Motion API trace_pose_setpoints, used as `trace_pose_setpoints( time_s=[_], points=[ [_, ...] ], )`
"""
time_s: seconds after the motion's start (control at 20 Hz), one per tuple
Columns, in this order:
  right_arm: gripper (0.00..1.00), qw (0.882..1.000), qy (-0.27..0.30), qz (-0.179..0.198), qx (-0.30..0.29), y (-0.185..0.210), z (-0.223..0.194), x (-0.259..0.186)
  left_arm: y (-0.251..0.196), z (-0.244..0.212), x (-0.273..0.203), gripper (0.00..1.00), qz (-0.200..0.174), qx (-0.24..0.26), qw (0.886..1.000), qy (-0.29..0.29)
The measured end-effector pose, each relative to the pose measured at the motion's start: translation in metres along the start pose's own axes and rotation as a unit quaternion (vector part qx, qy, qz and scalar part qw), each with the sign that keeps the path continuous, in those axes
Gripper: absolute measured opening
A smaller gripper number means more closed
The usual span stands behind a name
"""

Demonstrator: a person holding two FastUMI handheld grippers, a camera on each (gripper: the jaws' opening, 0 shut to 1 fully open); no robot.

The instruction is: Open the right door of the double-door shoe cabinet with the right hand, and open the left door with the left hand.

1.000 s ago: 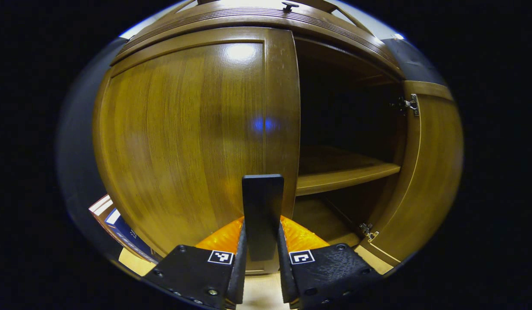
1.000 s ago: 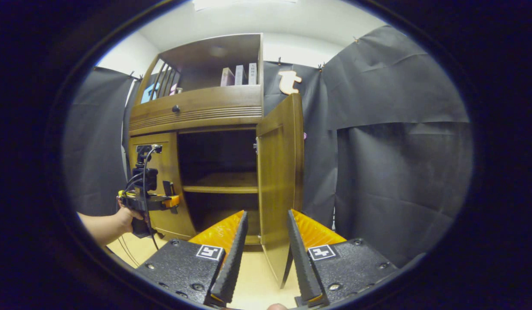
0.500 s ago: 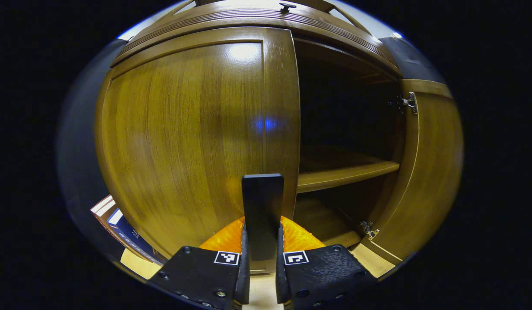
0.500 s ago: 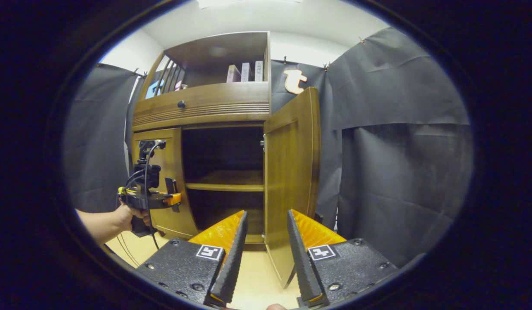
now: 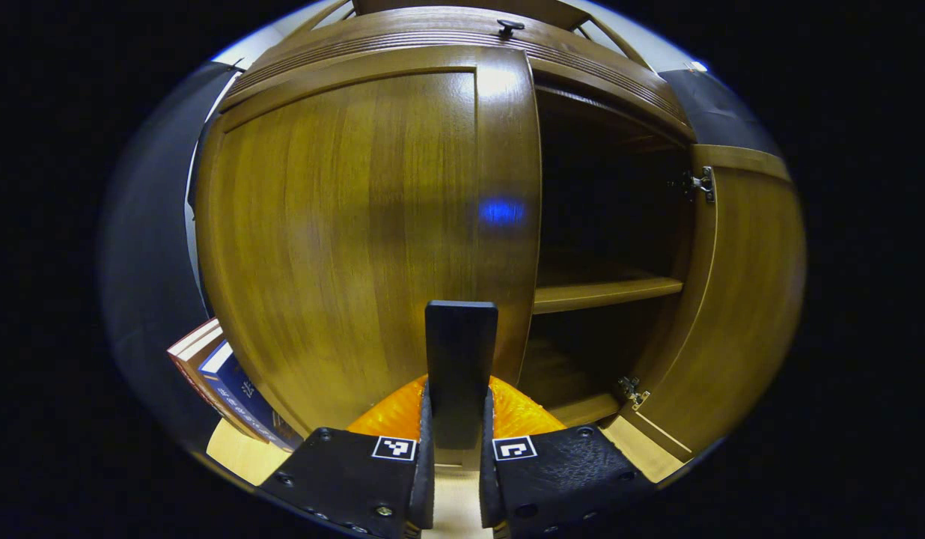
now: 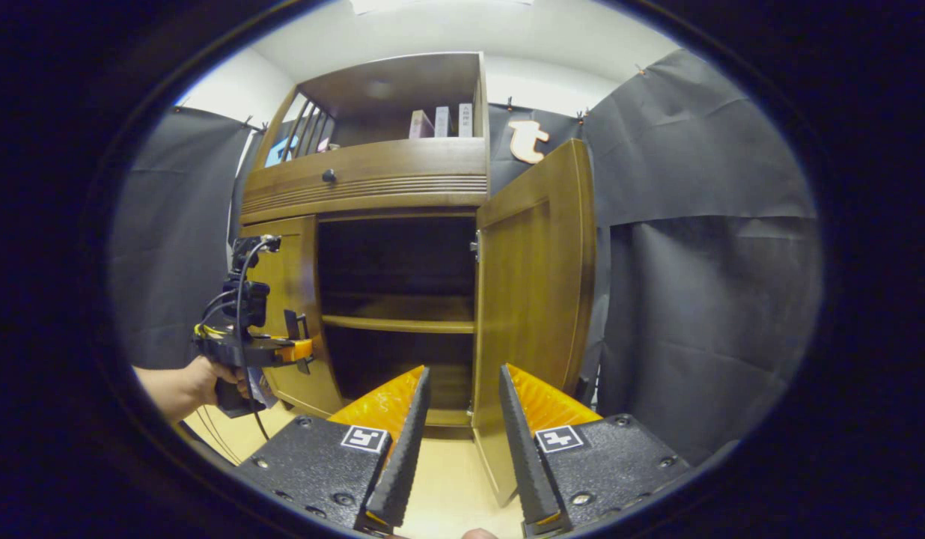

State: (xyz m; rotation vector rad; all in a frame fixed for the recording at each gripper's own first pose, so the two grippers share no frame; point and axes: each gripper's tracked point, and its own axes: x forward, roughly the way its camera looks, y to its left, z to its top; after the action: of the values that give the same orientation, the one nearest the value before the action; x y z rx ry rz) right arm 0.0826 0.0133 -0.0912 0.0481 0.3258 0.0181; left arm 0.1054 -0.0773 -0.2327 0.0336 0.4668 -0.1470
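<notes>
The wooden shoe cabinet's left door (image 5: 358,224) carries an upright black handle (image 5: 460,337) near its inner edge. My left gripper (image 5: 457,385) is shut on that handle, both fingers pressing its sides. The door's edge stands slightly off the dark opening. The right door (image 5: 739,299) is swung wide open on its hinges. In the right gripper view, my right gripper (image 6: 462,374) hangs open and empty in front of the open right door (image 6: 533,299). A hand (image 6: 200,374) holds the left gripper (image 6: 298,348) against the left door (image 6: 290,299).
Inside the cabinet a shelf (image 5: 605,293) crosses the dark interior. Books (image 5: 223,382) lean on the floor left of the cabinet. A drawer with a knob (image 6: 328,176) and an upper shelf with books (image 6: 440,122) sit above. Black cloth wall (image 6: 694,299) hangs right.
My left fingers closed tighter on the black handle, and the left door's edge has shifted a little. The right door now stands wider, with my right gripper apart from it.
</notes>
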Motion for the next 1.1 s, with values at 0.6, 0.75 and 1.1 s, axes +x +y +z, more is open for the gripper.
trace_pose_setpoints(
  time_s=[0.6, 0.75, 1.1],
  points=[
    [0.60, 0.999, 0.014, 0.031, -0.006, 0.017, 0.001, 0.030, 0.013, -0.012, -0.044, 0.23, 0.009, -0.014, 1.000, 0.005],
    [0.59, 0.999, 0.015, 0.044, -0.007, 0.025, 0.000, 0.033, 0.017, -0.015, -0.053, 0.23, 0.011, -0.021, 1.000, 0.005],
    [0.59, 0.996, 0.012, 0.083, -0.017, 0.054, 0.004, 0.048, 0.028, -0.022, -0.079, 0.23, 0.027, -0.039, 0.999, 0.003]
  ],
)
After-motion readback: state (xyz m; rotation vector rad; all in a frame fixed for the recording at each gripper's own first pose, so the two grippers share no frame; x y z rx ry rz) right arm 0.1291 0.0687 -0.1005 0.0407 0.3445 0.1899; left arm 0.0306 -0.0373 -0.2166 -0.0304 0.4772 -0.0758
